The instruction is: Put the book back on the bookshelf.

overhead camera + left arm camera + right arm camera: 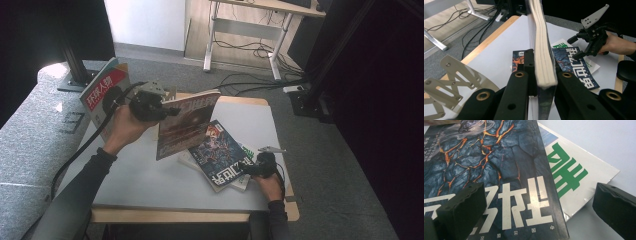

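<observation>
A thick book (187, 122) with a dark reddish cover hangs tilted on edge above the table, and my left gripper (170, 111) is shut on its left edge. In the left gripper view the jaws pinch the book's page block (540, 37) from both sides at the left gripper (545, 71). A dark blue magazine (220, 152) with white characters lies flat on a white magazine with green print (246, 181). My right gripper (248, 170) rests low at their near right corner. In the right gripper view it (539, 212) stands open over the blue magazine (499, 170) and the white one (574, 172).
A red-covered magazine (105, 90) stands upright at the table's left edge, behind my left hand. The white tabletop (145, 175) has a wooden rim. A grey padded surface (30, 140) lies to the left. A desk frame (215, 35) and floor cables (250, 80) are beyond the table.
</observation>
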Demonstrator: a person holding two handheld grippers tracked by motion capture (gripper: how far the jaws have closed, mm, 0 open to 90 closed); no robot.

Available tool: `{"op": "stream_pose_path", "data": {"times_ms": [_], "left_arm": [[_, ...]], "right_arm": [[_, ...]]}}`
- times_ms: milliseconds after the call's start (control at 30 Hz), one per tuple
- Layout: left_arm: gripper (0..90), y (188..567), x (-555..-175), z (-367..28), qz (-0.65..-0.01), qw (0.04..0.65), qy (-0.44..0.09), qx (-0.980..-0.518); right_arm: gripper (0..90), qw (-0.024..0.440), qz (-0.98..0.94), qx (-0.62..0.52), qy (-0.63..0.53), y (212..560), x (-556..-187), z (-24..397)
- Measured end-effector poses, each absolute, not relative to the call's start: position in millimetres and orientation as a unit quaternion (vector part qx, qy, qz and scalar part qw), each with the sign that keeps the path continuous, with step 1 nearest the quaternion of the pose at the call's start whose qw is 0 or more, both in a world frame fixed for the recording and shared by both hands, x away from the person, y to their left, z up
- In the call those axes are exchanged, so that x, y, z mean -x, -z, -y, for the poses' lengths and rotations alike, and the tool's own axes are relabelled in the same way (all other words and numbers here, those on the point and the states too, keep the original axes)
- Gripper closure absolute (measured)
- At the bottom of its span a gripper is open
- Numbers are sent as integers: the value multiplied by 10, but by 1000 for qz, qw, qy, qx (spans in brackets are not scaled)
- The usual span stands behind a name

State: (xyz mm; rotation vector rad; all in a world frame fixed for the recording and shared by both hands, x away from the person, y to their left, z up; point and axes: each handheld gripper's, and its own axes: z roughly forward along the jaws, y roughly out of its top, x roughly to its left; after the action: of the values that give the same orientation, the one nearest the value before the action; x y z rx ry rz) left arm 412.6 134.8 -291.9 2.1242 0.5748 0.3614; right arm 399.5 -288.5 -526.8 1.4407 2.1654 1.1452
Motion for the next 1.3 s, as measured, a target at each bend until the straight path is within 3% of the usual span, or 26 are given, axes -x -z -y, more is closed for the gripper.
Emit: {"op": "stream_pose_path", "data": {"times_ms": [1067,1300], "left_arm": [[844,2613,-3968,-2309,-326,460,-178,-807],[844,2542,-3882,-2517,-346,444,-208,-800]], "right_arm": [[0,138,-740,-510,-417,5320,-3983,2936],[0,139,-739,-510,-417,5322,-3982,2937]]}}
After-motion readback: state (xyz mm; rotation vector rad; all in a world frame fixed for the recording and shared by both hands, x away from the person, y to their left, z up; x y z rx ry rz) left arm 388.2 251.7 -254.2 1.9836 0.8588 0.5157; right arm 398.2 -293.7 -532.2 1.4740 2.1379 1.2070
